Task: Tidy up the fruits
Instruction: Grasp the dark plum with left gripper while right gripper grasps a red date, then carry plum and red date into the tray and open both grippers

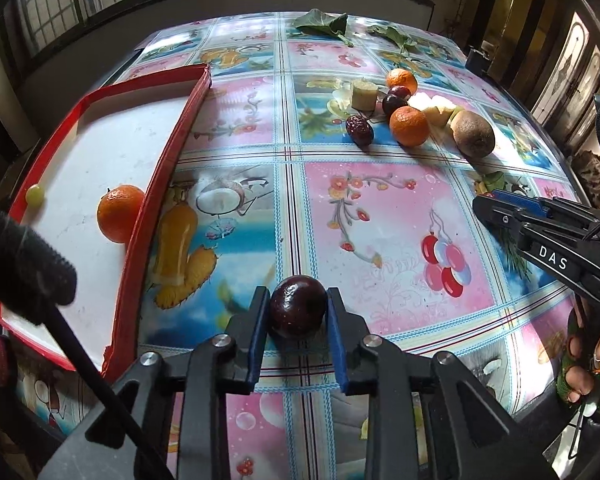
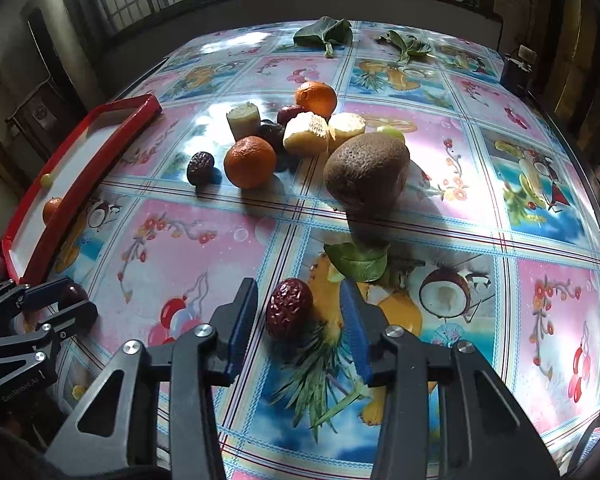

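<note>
My left gripper (image 1: pixel 298 300) is shut on a dark purple plum (image 1: pixel 298 311), just right of the red-rimmed white tray (image 1: pixel 100 128). The tray holds a tangerine (image 1: pixel 120 213) and a green grape (image 1: pixel 35 194). My right gripper (image 2: pixel 298 300) is open, its jaws on either side of a wrinkled red date (image 2: pixel 289 313) that lies on the table. Farther back lies a pile: two tangerines (image 2: pixel 250 162), a kiwi (image 2: pixel 366 169), another date (image 2: pixel 200 167), dark plums, and pale cut pieces (image 2: pixel 306 134). The left gripper also shows in the right wrist view (image 2: pixel 66 300).
The table has a glossy fruit-print cloth (image 1: pixel 380 208). Green leaves lie at the far edge (image 2: pixel 326 32) and one just beyond the right gripper (image 2: pixel 358 262). A dark box (image 2: pixel 516 70) stands at the far right corner. Windows run behind the table.
</note>
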`<act>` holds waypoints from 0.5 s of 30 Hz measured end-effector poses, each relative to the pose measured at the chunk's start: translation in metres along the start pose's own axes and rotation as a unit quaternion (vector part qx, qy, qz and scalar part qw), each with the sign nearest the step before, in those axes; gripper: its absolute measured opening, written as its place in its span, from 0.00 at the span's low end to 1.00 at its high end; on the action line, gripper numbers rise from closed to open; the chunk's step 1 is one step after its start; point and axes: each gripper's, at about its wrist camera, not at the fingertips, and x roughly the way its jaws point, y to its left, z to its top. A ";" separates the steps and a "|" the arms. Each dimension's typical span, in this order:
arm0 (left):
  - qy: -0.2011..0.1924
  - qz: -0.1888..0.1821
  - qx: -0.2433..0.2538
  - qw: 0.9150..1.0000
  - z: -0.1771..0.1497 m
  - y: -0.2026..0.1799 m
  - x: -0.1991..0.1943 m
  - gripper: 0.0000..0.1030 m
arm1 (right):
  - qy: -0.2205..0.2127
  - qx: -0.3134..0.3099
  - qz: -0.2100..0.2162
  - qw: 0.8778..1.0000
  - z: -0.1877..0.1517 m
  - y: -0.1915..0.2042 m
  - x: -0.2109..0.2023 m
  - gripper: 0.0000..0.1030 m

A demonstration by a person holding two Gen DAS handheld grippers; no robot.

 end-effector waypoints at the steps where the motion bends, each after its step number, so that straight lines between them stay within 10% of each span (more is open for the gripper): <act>1: -0.001 -0.001 0.000 1.000 0.000 0.000 0.000 0.26 | 0.000 -0.007 -0.007 1.000 -0.001 0.002 0.000 0.23; 15: -0.033 -0.006 -0.018 0.999 0.006 -0.002 -0.031 0.26 | -0.045 0.028 0.044 0.998 -0.009 -0.010 -0.050 0.22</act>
